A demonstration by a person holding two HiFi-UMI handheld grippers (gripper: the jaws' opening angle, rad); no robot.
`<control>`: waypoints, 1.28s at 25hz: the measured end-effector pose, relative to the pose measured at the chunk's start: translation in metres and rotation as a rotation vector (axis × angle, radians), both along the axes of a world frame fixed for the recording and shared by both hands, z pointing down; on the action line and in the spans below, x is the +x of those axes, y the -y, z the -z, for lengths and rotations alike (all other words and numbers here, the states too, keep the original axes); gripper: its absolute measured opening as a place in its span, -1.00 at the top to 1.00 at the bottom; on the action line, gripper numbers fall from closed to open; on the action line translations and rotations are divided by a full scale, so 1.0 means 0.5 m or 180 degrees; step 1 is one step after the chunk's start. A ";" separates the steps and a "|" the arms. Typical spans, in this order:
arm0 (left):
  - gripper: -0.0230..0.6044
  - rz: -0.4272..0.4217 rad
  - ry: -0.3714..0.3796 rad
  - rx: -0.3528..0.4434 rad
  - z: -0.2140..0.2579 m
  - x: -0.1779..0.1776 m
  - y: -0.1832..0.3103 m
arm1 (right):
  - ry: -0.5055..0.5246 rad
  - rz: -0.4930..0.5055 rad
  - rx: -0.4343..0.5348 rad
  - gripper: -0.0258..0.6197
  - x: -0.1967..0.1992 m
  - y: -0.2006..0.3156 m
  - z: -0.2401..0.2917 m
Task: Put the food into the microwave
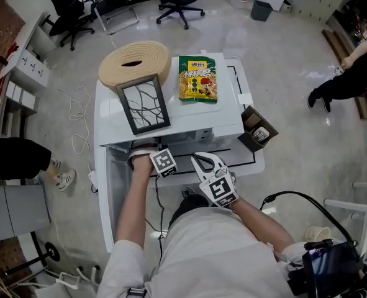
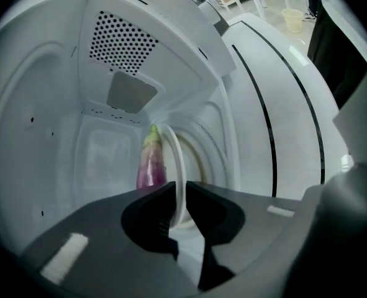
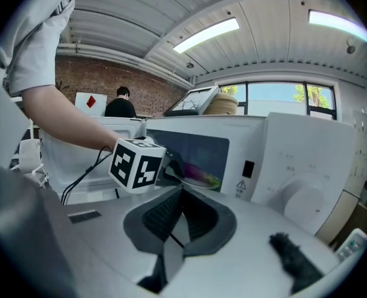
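Eggplant (image 2: 151, 163) on its plate (image 2: 178, 166) sits inside the microwave (image 2: 46, 135) — left gripper (image 2: 180, 185) fingers slightly spread around the rim, not squeezing I think. Right gripper (image 3: 181, 188) waits outside, fingers pressed together, empty. Remaining, I'd guess — back out, shut the door (image 1: 112, 191).

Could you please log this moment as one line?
left hand-held gripper: open around plate; eggplant, plate: in microwave; right hand-held gripper: shut

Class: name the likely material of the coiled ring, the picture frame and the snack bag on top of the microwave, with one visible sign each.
Coiled ring: probably woven straw or rope; matte beige, with ribbed coils.
Picture frame: dark matte border, wood or plastic, which is unclear.
Snack bag: printed plastic film, judging by its glossy, creased surface.
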State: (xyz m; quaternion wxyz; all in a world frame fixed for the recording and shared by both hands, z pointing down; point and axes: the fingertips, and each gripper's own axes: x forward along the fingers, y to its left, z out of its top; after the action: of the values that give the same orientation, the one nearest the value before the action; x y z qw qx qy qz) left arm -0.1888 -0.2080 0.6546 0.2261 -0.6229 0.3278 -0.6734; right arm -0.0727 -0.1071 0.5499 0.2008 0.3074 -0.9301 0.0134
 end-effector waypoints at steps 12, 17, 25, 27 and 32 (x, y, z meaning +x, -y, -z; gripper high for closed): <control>0.67 0.0411 -0.0724 -0.0152 -0.016 0.004 -0.035 | 0.0049 0.0071 -0.0063 0.89 -0.013 -0.007 0.004; 0.52 0.0601 -0.1364 -0.0342 0.008 0.021 -0.038 | 0.0052 0.0081 -0.0058 0.89 -0.014 -0.007 0.008; 0.61 0.0781 -0.1863 0.0052 0.082 0.038 -0.084 | 0.0034 0.0110 -0.0029 0.89 -0.011 -0.001 0.014; 0.78 0.0875 -0.2113 0.0195 0.107 0.046 -0.101 | 0.0048 0.0145 -0.0007 0.89 -0.017 -0.003 0.021; 0.90 0.1089 -0.2681 0.0319 0.145 0.070 -0.149 | 0.0085 0.0255 0.0042 0.89 -0.033 -0.010 0.040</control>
State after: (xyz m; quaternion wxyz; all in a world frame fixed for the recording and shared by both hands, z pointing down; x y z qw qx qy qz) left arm -0.1539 -0.1335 0.5820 -0.0116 -0.7676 0.5215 -0.3724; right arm -0.0893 -0.1019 0.5301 0.1867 0.2710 -0.9443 0.0033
